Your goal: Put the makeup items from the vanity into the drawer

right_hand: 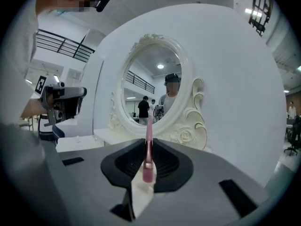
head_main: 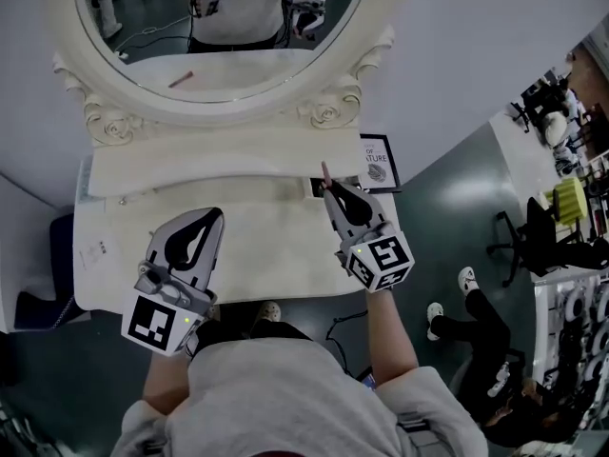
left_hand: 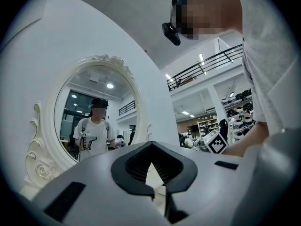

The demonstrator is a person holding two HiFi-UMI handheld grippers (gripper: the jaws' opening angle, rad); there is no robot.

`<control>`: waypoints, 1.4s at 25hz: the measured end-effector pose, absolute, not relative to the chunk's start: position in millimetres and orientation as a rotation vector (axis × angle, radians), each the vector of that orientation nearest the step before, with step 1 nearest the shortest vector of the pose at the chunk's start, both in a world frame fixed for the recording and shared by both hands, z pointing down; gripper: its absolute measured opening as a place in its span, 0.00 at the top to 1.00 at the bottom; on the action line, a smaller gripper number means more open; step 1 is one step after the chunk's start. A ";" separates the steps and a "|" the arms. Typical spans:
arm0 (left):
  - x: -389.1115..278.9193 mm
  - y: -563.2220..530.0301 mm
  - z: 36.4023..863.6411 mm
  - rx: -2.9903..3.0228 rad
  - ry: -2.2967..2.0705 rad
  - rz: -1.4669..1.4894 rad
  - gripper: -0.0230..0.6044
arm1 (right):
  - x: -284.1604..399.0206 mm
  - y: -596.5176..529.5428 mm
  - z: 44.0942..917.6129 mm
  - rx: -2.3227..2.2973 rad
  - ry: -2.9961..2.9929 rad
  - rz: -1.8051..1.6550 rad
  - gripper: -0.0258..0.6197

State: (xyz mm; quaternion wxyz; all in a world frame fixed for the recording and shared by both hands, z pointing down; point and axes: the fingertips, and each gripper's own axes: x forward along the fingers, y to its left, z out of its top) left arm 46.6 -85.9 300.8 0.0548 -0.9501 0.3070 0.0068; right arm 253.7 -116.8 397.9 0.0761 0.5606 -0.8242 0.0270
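Note:
A thin pink makeup stick (head_main: 324,172) (right_hand: 149,131) is clamped upright in my right gripper (head_main: 335,193) (right_hand: 148,145), which is shut on it above the right part of the white vanity top (head_main: 266,246). Its tip reaches the front of the raised shelf (head_main: 219,165), next to a small dark opening (head_main: 316,188) there; I cannot tell whether that is the drawer. My left gripper (head_main: 211,221) (left_hand: 151,147) hovers over the left part of the top, jaws together with nothing between them. The oval mirror (head_main: 224,27) reflects a pink stick (head_main: 181,80).
A black-framed print (head_main: 378,163) leans at the shelf's right end. A small white card (head_main: 98,251) lies on the top's left side. A dark seat (head_main: 38,303) stands left of the vanity, with an office chair (head_main: 519,236) and another person's legs (head_main: 471,317) to the right.

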 end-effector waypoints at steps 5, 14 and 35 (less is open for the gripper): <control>47.0 -83.9 303.7 -2.872 0.978 -0.012 0.95 | 264.3 -125.4 415.8 1.564 -2.415 0.046 0.87; 49.3 -86.6 286.2 -2.813 1.072 0.123 0.95 | 272.6 -138.3 445.7 1.379 -2.334 -0.006 0.87; 39.2 -88.9 310.6 -2.805 1.153 -0.059 0.95 | 290.4 -153.9 500.9 0.904 -2.035 -0.200 0.87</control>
